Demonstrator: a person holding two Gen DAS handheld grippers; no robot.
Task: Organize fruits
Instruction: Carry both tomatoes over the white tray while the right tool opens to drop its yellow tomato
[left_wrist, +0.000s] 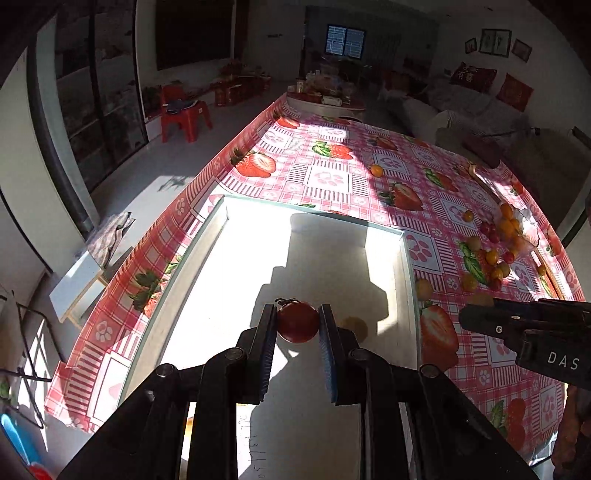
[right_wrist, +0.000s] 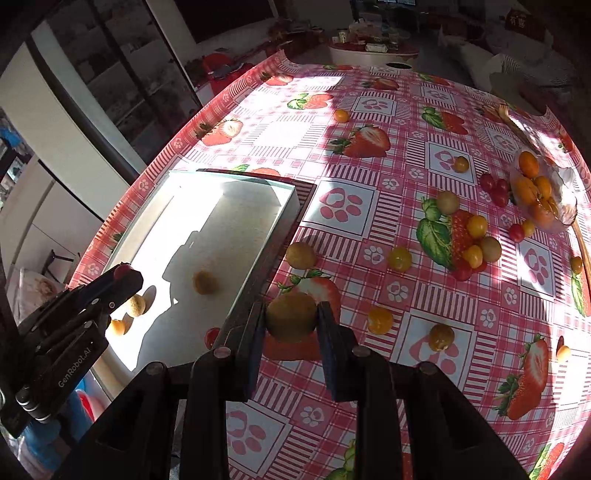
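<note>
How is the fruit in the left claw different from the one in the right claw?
The red cherry tomato in the left claw is deep red and glossy with a bit of stem; the brownish-green fruit in the right claw is dull, with no stem showing. The tomato hangs over the white tray; the brownish one is over the tablecloth beside it. Both are small, round and gripped.

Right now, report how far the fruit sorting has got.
Done: a few small fruits already lie in the white tray. In hand: the left gripper holds a red tomato over the tray; the right gripper holds a brown-green fruit beside it. Left: many loose fruits on the tablecloth, more in a glass bowl.
</note>
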